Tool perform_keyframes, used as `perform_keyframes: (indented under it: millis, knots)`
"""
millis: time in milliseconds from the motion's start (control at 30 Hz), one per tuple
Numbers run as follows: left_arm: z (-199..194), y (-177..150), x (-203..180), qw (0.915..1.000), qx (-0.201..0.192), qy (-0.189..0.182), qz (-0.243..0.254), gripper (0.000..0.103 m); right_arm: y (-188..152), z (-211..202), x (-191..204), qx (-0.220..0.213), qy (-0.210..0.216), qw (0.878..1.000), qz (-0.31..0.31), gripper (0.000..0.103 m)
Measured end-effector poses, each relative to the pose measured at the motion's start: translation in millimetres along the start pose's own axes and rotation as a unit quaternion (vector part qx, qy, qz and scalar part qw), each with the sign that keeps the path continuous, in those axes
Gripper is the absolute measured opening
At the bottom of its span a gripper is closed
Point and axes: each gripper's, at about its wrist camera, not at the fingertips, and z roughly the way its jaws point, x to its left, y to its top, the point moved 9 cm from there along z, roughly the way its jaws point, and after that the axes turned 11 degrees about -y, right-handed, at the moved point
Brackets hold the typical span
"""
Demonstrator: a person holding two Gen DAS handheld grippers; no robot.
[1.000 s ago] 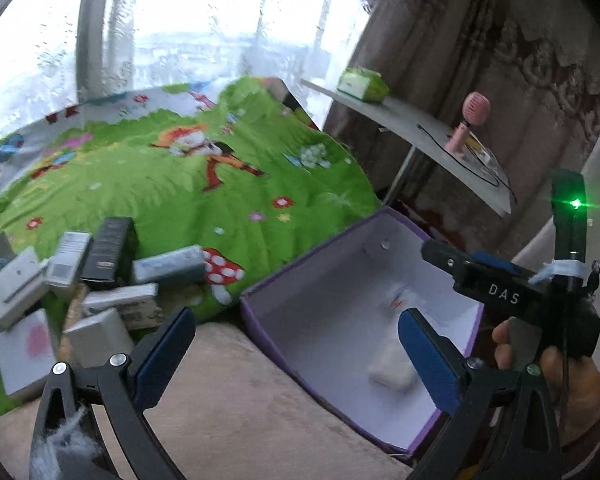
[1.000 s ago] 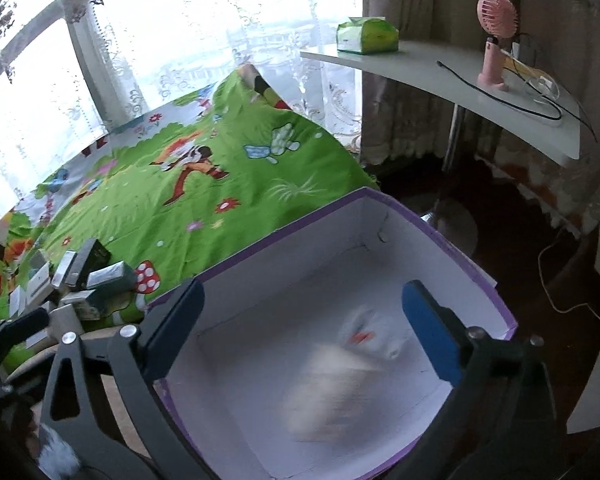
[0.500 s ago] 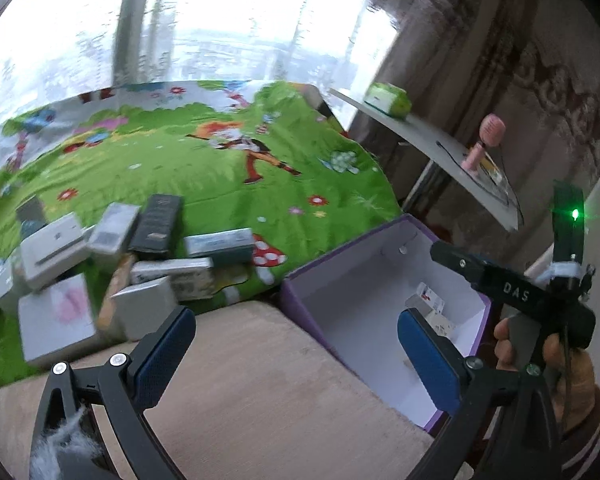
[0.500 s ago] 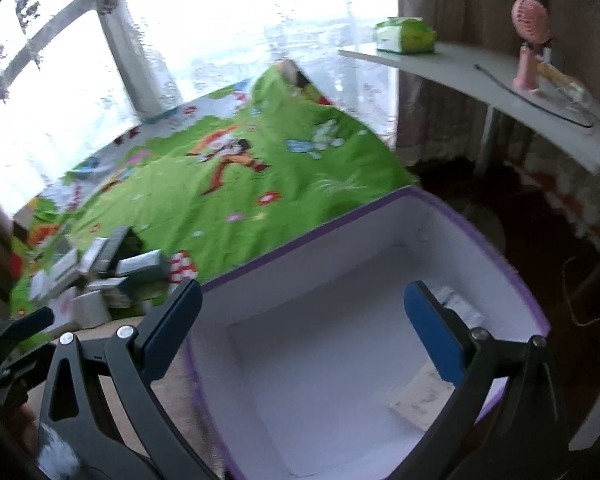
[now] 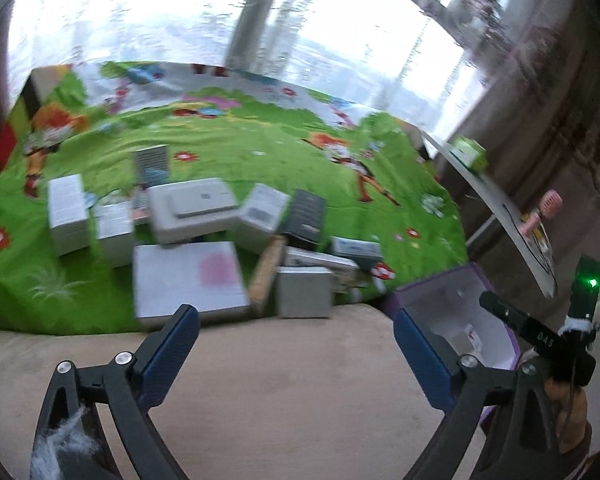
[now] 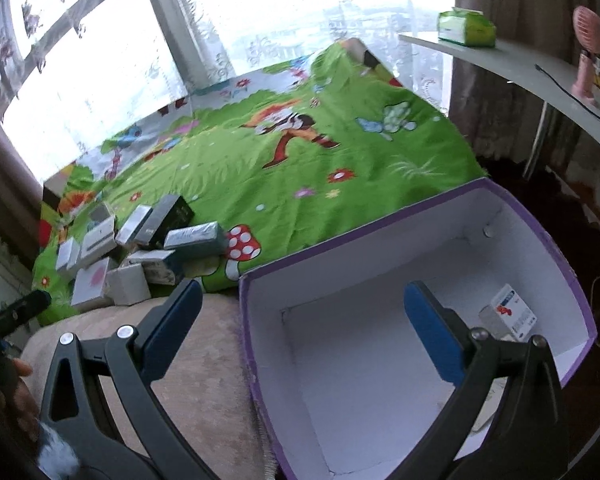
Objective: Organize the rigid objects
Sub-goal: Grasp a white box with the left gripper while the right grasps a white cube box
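Several small cartons lie in a heap point(image 5: 204, 236) on the green cartoon bedspread point(image 5: 260, 160); the heap also shows in the right wrist view point(image 6: 140, 248). A purple box with a white inside point(image 6: 380, 320) stands at the bed's edge and holds a small white carton point(image 6: 508, 312); it also shows in the left wrist view point(image 5: 460, 312). My left gripper point(image 5: 296, 344) is open and empty above the beige cushion, short of the heap. My right gripper point(image 6: 304, 320) is open and empty over the box's near left wall.
A beige cushion point(image 5: 300, 380) lies in front of the heap. A white shelf point(image 6: 520, 68) at the right carries a green tissue pack point(image 6: 466, 28) and a pink fan point(image 6: 588, 52). Windows stand behind the bed. The other gripper's handle point(image 5: 540, 344) is at the right.
The left gripper has swung left from the purple box toward the heap of cartons. A carton that was blurred under the right gripper now rests in the box. The right gripper has shifted left.
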Motion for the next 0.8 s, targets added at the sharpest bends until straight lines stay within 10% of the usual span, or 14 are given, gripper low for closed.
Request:
perform_keyframes:
  millis: [800]
  knots:
    - [-42.9,26.7,137.1,0.9899,-0.037,0.114,-0.076,0.097,-19.1,19.6,174.6,0.033,0.054,0.982,-0.179,0.102]
